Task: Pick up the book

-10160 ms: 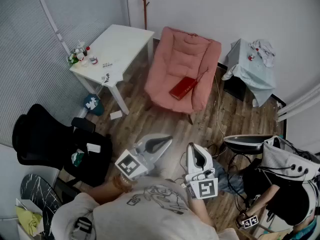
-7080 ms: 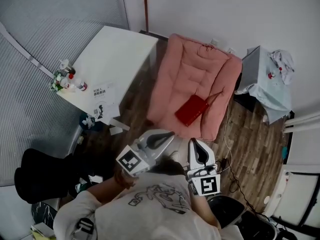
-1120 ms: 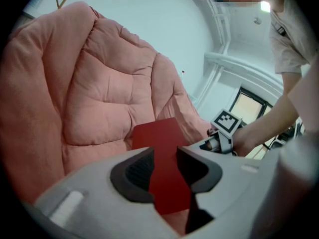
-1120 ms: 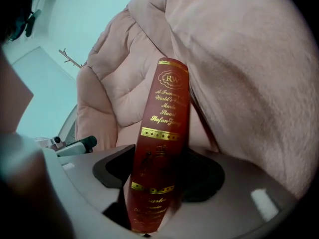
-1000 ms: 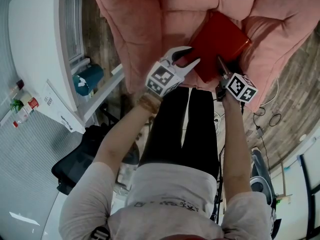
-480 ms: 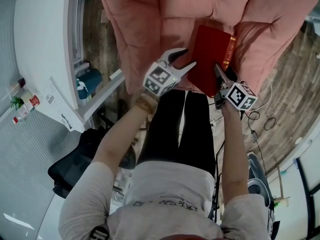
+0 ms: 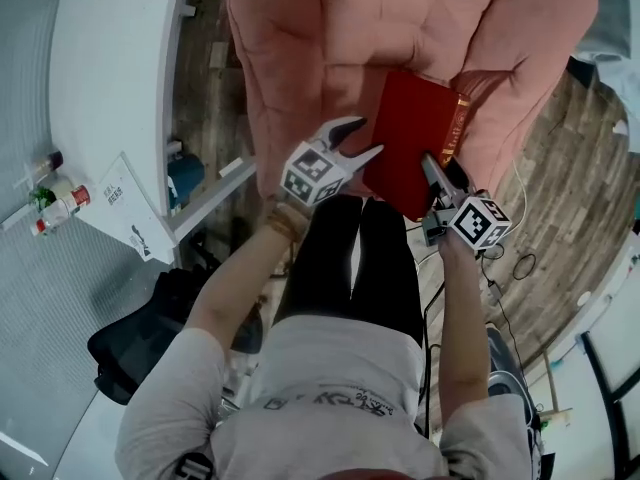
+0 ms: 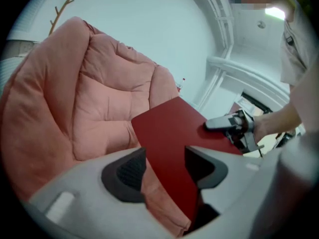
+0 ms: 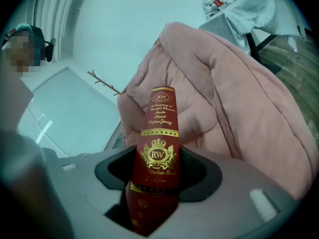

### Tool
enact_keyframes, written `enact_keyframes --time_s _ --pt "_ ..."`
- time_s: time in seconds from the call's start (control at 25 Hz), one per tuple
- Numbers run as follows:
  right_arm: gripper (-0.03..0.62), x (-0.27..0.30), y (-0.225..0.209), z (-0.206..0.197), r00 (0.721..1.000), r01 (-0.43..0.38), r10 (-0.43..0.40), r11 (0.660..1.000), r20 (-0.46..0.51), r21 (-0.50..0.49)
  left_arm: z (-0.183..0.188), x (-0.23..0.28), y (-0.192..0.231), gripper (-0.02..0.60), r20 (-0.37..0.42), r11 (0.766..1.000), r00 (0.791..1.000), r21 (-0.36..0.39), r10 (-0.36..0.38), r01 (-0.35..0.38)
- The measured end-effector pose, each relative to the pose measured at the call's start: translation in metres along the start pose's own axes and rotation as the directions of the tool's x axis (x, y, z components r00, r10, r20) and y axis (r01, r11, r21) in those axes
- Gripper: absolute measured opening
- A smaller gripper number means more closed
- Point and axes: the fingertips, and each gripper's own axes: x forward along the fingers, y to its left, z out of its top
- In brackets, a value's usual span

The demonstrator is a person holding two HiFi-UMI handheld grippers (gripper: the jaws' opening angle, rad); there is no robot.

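Note:
The dark red book (image 7: pixel 410 138) with gold print on its spine hangs above the pink cushioned chair (image 7: pixel 330 38). My right gripper (image 7: pixel 430 168) is shut on its near end, and in the right gripper view the spine (image 9: pixel 158 138) stands up between the pads of that right gripper (image 9: pixel 158 171). My left gripper (image 7: pixel 365 135) sits at the book's left edge. Its jaws have just been opening. In the left gripper view the cover (image 8: pixel 174 133) passes between the jaws of the left gripper (image 8: pixel 164 168), with a gap showing at the left pad (image 8: pixel 130 171).
A white table (image 7: pixel 110 78) stands to the left with small bottles (image 7: pixel 50 196) and a leaflet (image 7: pixel 128 208) at its edge. A black office chair (image 7: pixel 130 338) is at lower left. Cables (image 7: pixel 520 263) lie on the wood floor at right.
The right gripper has lifted the book up off the cushion. The left gripper rose alongside it and its jaws stand wider apart.

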Motion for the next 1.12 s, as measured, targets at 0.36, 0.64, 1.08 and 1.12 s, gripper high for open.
enact_keyframes --time_s 0.36,0.64,1.08,1.12 --pt "0.250 -0.044 0.094 0.062 0.988 -0.135 0.135 0.991 0.080 -0.007 0.076 -0.044 -0.035 0.290 0.063 0.999 0.998 -0.042 -0.011 0.014" --pt "0.250 -0.077 0.164 0.110 0.964 -0.231 0.237 0.971 0.117 -0.064 0.150 -0.085 -0.069 0.293 0.193 0.996 0.980 -0.069 -0.049 0.064" --pt "0.250 -0.133 0.254 0.144 0.936 -0.313 0.327 0.943 0.132 -0.115 0.221 -0.149 -0.132 0.272 0.290 0.995 0.954 -0.042 -0.077 0.093" --pt "0.250 -0.137 0.262 0.146 0.933 -0.320 0.335 0.939 0.130 -0.126 0.227 -0.153 -0.138 0.270 0.299 0.995 0.951 -0.037 -0.083 0.098"
